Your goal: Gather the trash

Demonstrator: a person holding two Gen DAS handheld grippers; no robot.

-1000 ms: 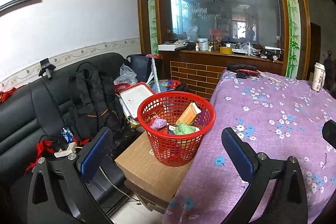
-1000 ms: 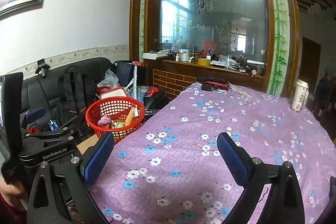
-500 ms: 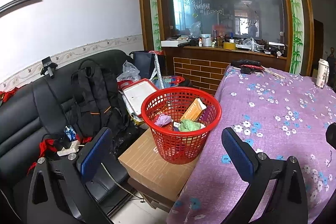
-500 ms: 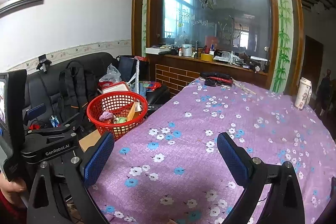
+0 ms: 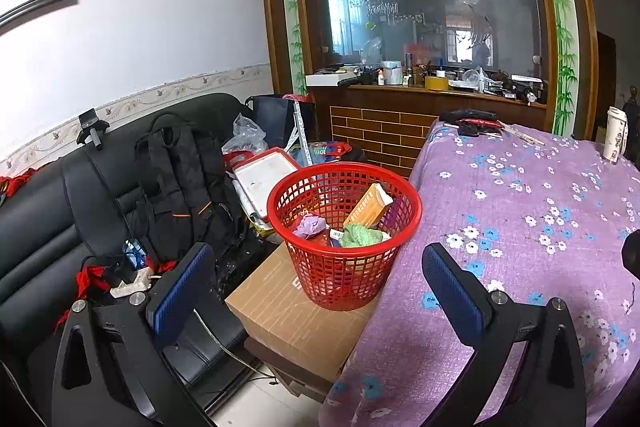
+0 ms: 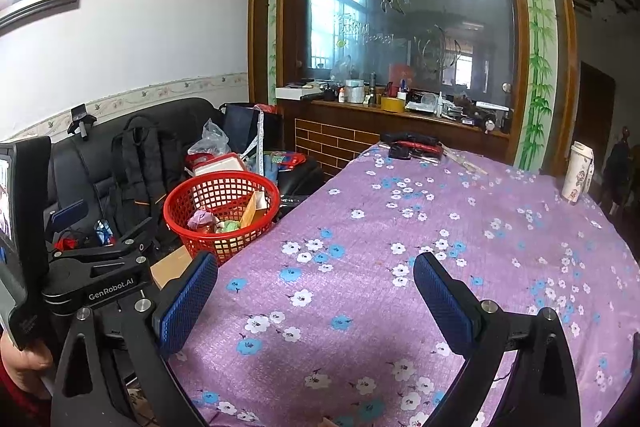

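Over the last second both cameras pull slightly back and rise, so the red basket (image 5: 344,233) slides from centre toward 12 o'clock of the left gripper (image 5: 316,291) while nothing inside it shifts; this reads as a retreat after a drop, and the collecting looks close to finished. The basket sits on a brown cardboard box (image 5: 296,319) touching the edge of the purple flowered tablecloth (image 5: 540,227). It holds a crumpled lilac paper (image 5: 310,226), a green wad (image 5: 362,235) and an orange carton (image 5: 368,206) leaning on the rim. The left gripper's jaws stand wide apart with nothing between them, and the right gripper (image 6: 316,301) is equally spread and empty over bare cloth. From the right gripper, the basket lies at 10 o'clock; a printed paper cup (image 6: 578,171) stands far off at 2 o'clock and may be the 1 item left. The only legible writing is "GenRobot.AI" on the left tool's body (image 6: 110,294); print on the carton and the box is too small to read.
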